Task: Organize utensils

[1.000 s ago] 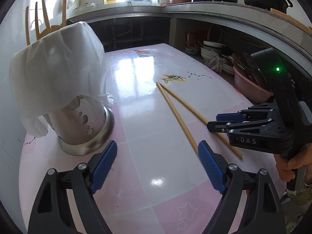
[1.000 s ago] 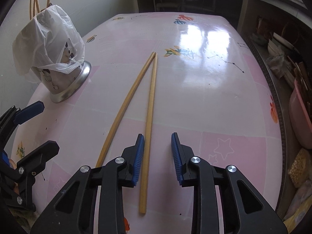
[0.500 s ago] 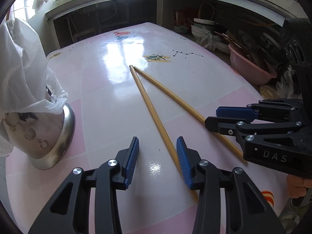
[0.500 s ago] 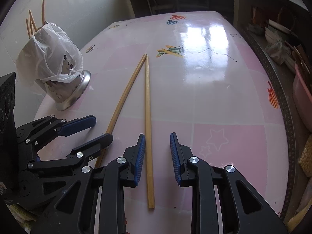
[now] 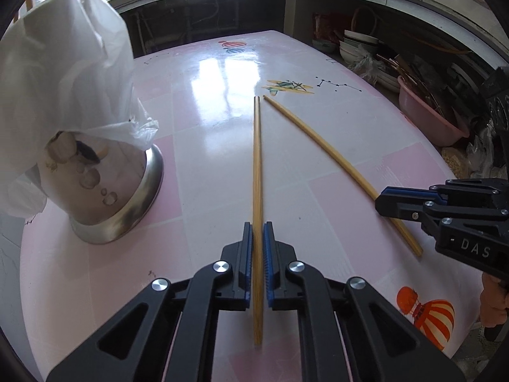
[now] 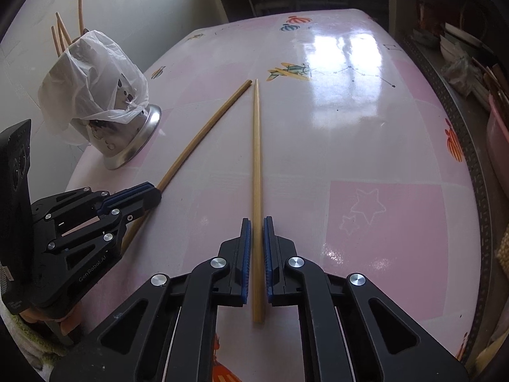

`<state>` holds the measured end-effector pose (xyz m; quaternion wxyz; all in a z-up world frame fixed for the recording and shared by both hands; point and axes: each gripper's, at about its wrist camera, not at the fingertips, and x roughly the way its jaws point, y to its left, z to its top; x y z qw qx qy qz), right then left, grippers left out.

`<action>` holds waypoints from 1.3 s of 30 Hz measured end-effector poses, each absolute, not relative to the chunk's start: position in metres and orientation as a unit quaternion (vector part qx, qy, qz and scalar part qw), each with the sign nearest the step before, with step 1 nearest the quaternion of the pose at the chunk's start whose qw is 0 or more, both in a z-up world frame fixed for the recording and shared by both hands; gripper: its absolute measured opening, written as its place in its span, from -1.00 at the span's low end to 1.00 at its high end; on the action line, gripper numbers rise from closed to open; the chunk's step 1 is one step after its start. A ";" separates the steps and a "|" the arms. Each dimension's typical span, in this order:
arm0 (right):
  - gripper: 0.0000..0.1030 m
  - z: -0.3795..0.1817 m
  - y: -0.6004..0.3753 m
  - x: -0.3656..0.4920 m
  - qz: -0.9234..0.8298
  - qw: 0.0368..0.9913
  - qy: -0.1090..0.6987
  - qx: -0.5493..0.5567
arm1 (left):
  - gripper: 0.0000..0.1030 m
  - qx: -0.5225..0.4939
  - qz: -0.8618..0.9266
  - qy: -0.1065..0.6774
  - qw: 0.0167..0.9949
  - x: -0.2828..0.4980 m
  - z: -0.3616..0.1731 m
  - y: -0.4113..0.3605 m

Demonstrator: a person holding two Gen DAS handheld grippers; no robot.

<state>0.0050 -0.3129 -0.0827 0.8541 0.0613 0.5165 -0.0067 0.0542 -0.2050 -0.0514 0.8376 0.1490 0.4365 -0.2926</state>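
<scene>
Two long wooden chopsticks lie on the pink table. My left gripper [image 5: 258,227] is shut on the left chopstick [image 5: 257,159], near its close end. My right gripper [image 6: 256,222] is shut on the right chopstick [image 6: 256,146], also near its close end. In the left wrist view the right gripper [image 5: 381,202] sits over the right chopstick [image 5: 321,140]. In the right wrist view the left gripper [image 6: 152,195] holds the left chopstick [image 6: 206,130]. A steel utensil holder [image 5: 105,191] draped with a white plastic bag [image 5: 63,73] stands at the left and holds several wooden sticks [image 6: 63,35].
The table [image 6: 381,159] is glossy pink with printed pictures. A wall is close behind the holder [image 6: 127,140]. Beyond the right table edge are shelves with stacked bowls [image 5: 359,44] and a pink basin [image 5: 426,111]. A counter runs along the back.
Both grippers moved down onto the chopsticks and closed: the left from wide open to shut on the left chopstick, the right from half open to shut on the right one.
</scene>
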 end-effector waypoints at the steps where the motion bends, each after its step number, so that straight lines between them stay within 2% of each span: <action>1: -0.89 -0.083 -0.312 0.002 -0.003 0.852 0.519 0.064 | -0.88 0.149 -0.290 0.440 0.837 0.052 -0.051 -0.201; 16: -0.89 -0.083 -0.292 -0.034 0.020 0.834 0.546 0.079 | -0.88 0.098 -0.273 0.508 0.811 0.019 -0.047 -0.133; 21: -0.62 -0.080 -0.293 -0.028 0.019 0.837 0.541 0.083 | -0.83 0.090 -0.274 0.508 0.812 0.025 -0.043 -0.126; 24: -0.49 -0.077 -0.294 -0.024 0.015 0.842 0.534 0.079 | -0.68 0.092 -0.279 0.500 0.815 0.031 -0.036 -0.124; 29: -0.39 -0.080 -0.295 -0.013 0.016 0.843 0.531 0.084 | -0.53 0.111 -0.288 0.494 0.813 0.047 -0.029 -0.136; 39: -0.33 -0.081 -0.299 -0.009 0.025 0.844 0.527 0.094 | -0.52 0.136 -0.300 0.482 0.812 0.085 -0.033 -0.174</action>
